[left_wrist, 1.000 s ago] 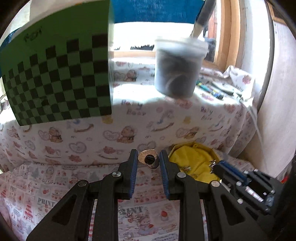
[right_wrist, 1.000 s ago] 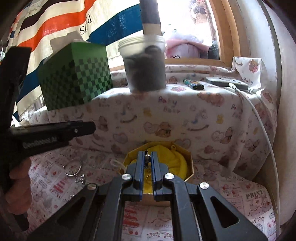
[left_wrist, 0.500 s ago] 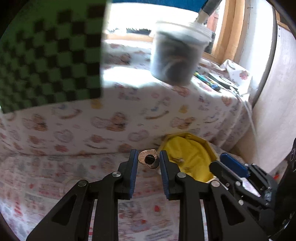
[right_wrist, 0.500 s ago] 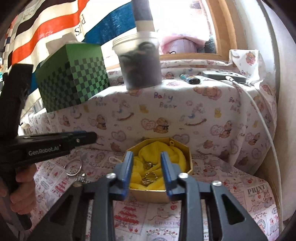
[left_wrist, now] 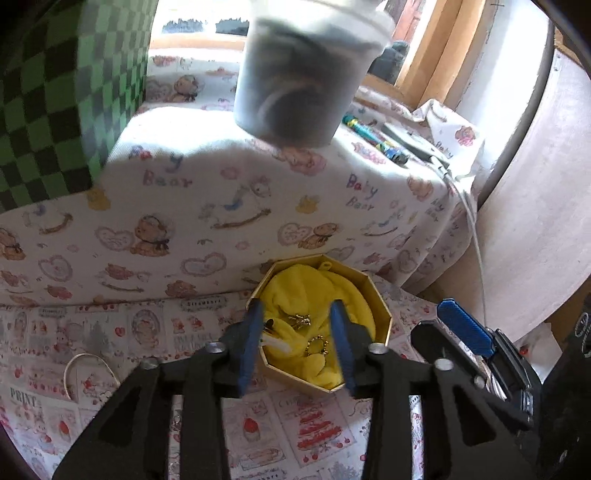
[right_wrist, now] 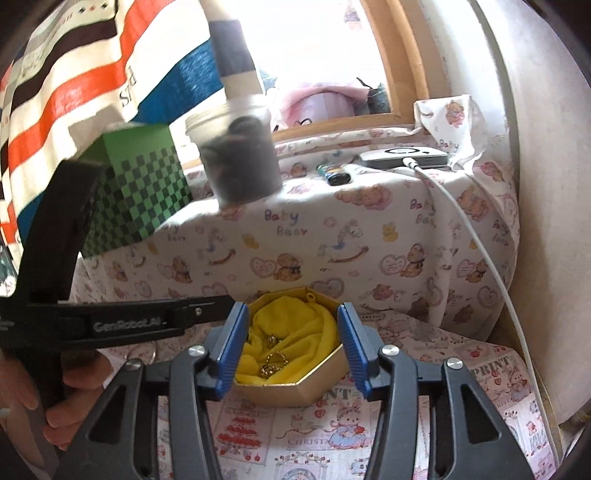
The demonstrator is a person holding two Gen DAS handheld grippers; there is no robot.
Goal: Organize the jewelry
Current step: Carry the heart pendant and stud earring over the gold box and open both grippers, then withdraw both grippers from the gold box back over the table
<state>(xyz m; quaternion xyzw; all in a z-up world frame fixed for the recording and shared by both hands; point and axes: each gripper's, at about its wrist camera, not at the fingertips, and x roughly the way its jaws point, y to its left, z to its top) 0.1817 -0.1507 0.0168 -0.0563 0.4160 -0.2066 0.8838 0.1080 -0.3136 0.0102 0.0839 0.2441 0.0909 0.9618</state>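
Over the gold box [left_wrist: 380, 314], the left gripper [left_wrist: 297, 343] hangs wide open and empty. Right gripper [right_wrist: 291, 343] too, likely so pieces land on the yellow cloth [right_wrist: 291, 325].

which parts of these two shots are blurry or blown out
Left wrist view: the plastic tub and checkered box are smeared by motion, and the window behind is blown out. Right wrist view: the tub is blurred and the window is overexposed; the gold box is sharp.

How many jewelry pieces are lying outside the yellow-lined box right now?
1: a thin hoop on the printed cloth, left of the box. Smaller pieces may be hidden behind the left gripper.
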